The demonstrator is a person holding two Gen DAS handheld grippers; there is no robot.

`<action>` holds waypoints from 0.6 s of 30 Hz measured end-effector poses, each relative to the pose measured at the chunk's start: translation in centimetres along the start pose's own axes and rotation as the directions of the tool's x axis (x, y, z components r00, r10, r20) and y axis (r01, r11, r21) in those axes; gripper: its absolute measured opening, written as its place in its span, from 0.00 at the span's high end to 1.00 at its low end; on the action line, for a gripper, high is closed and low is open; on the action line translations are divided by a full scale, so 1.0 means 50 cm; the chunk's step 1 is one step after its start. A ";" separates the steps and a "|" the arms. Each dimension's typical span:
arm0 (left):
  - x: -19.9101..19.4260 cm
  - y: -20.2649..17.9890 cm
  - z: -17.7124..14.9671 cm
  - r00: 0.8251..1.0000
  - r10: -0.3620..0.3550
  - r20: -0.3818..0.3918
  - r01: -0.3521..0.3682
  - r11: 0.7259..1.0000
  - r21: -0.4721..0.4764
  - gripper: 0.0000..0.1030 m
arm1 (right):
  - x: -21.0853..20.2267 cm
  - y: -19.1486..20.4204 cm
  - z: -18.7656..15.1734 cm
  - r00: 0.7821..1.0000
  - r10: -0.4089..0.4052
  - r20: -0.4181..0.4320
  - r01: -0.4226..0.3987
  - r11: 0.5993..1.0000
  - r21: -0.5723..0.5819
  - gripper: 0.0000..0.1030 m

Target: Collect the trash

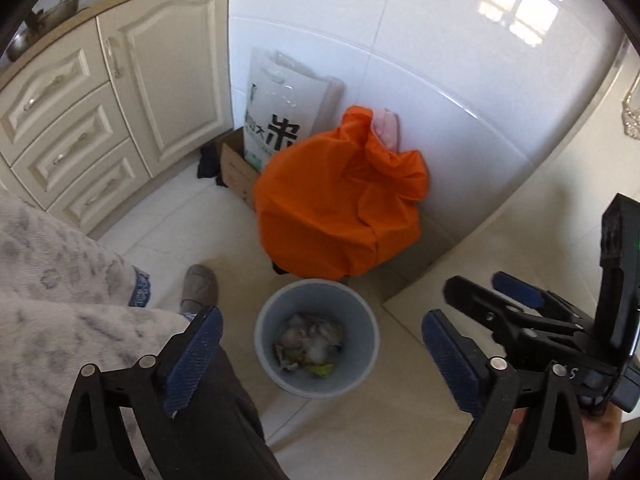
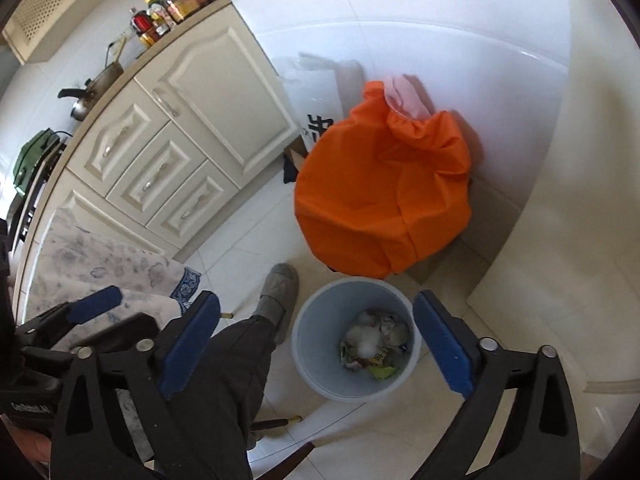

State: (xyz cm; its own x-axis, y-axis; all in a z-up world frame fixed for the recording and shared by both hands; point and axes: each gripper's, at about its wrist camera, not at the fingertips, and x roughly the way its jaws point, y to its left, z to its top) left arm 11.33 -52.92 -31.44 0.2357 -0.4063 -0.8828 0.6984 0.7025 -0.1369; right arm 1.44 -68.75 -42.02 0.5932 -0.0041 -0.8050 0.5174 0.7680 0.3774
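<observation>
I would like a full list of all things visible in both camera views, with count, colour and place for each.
waste bin: one, pale blue-grey, on the floor between the gripper fingers, trash inside
trash: a small heap, mixed white, grey and green, at the bin's bottom
orange bag: one, orange, bulging, on the floor behind the bin by the wall
rice sack: one, white with dark print, leaning on the wall
cardboard box: one, brown, under the sack
cabinet: one, cream, with a door and three drawers
pan: one, metal, on the counter
bottles: several, mixed colours, at the counter's end
shoe: one, grey, beside the bin
left gripper: black, blue pads, open, empty
right gripper: black, blue pads, open, empty
</observation>
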 end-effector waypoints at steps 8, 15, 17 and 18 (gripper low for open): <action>-0.082 -0.014 -0.055 0.996 0.037 0.080 -0.040 0.999 0.032 0.03 | -0.039 0.003 0.002 0.999 -0.011 0.045 0.008 0.998 0.058 0.00; -0.217 -0.002 -0.096 0.977 0.025 0.210 -0.030 0.999 0.020 0.02 | -0.120 0.070 0.025 0.993 0.031 0.118 -0.035 0.999 0.028 0.00; -0.271 0.019 -0.121 0.966 0.032 0.256 -0.034 0.999 0.002 0.01 | -0.150 0.102 0.033 0.988 0.047 0.144 -0.047 0.999 0.002 0.00; -0.303 0.032 -0.136 0.958 0.035 0.286 -0.035 0.999 -0.008 0.01 | -0.168 0.125 0.037 0.986 0.058 0.159 -0.055 0.998 -0.019 0.00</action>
State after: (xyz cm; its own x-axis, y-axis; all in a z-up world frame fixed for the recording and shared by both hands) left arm 4.28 -41.67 -21.33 0.4436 -0.5313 -0.7218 0.6843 0.7208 -0.1100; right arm 0.80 -65.10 -32.05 0.7127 -0.0617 -0.6988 0.4722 0.7788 0.4129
